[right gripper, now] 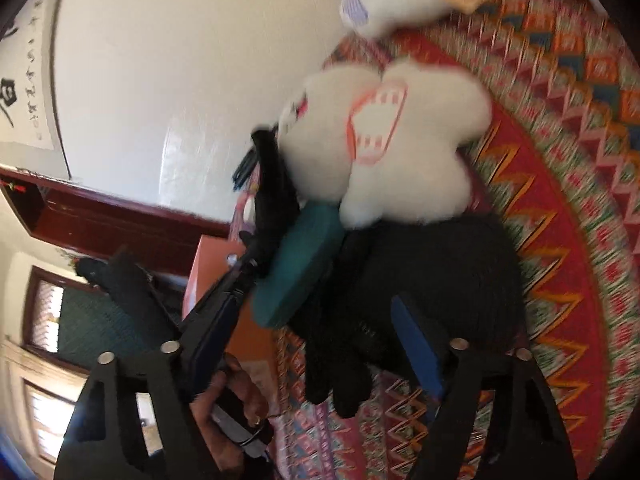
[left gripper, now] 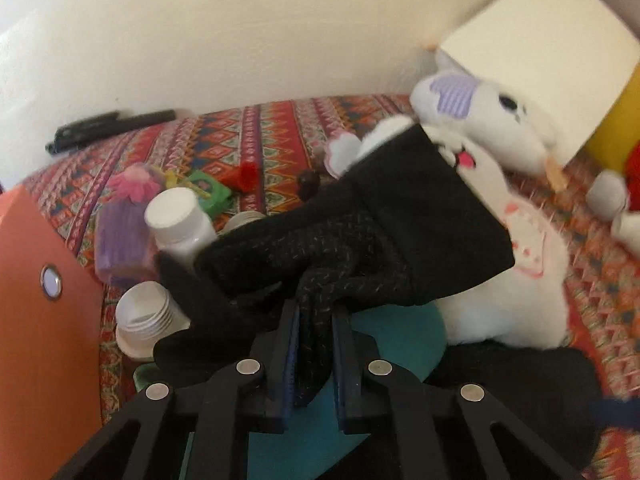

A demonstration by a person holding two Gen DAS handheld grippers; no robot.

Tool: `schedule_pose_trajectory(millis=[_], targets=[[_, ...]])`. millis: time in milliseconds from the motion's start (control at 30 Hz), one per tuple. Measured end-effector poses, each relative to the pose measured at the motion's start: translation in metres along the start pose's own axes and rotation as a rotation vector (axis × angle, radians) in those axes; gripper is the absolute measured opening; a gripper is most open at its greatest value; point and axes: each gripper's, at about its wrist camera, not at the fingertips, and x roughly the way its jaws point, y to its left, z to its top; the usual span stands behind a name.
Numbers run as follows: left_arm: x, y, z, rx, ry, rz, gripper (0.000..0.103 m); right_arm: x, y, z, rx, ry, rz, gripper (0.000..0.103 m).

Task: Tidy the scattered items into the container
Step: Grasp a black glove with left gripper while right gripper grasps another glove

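Note:
My left gripper (left gripper: 315, 312) is shut on a black knit glove (left gripper: 360, 232) and holds it lifted above the patterned cloth. Under it lie a teal pad (left gripper: 404, 332) and a white plush toy (left gripper: 516, 272). The orange container (left gripper: 44, 328) stands at the left edge. My right gripper (right gripper: 316, 312) is open, its fingers astride a second black glove (right gripper: 432, 276) that lies on the cloth beside the teal pad (right gripper: 296, 268) and the plush toy (right gripper: 404, 152). The left gripper with its glove shows in the right wrist view (right gripper: 264, 216).
White bottles (left gripper: 180, 220), a stack of paper cups (left gripper: 146, 316), a purple block (left gripper: 120, 240), a pink flower (left gripper: 134, 184), green and red toys (left gripper: 210, 192) lie left of the glove. A white box (left gripper: 540, 52) and yellow object (left gripper: 616, 120) stand at the right. Black pens (left gripper: 108, 128) lie by the wall.

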Motion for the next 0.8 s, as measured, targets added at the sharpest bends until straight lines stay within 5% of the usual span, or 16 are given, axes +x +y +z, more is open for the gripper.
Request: schedule_pose_trajectory(millis=[267,533,633,700,800], targets=[[-0.068,0.014,0.001,-0.051,-0.097,-0.044,0.008,0.048,-0.010,-0.014,0.049,0.108,-0.028,0.058],[-0.141,0.027,-0.018,-0.093,-0.187,-0.056,0.009,0.082,0.020,-0.025,-0.093,0.120,-0.079,0.057],[-0.158,0.042,-0.021,-0.134,-0.215,-0.053,0.009,0.089,0.026,-0.028,-0.136,0.133,-0.114,0.039],[-0.163,0.049,-0.023,-0.146,-0.220,-0.047,0.009,0.091,0.023,-0.029,-0.133,0.141,-0.141,0.013],[-0.168,0.056,-0.027,-0.148,-0.221,-0.040,0.009,0.090,0.018,-0.031,-0.099,0.145,-0.118,0.010]])
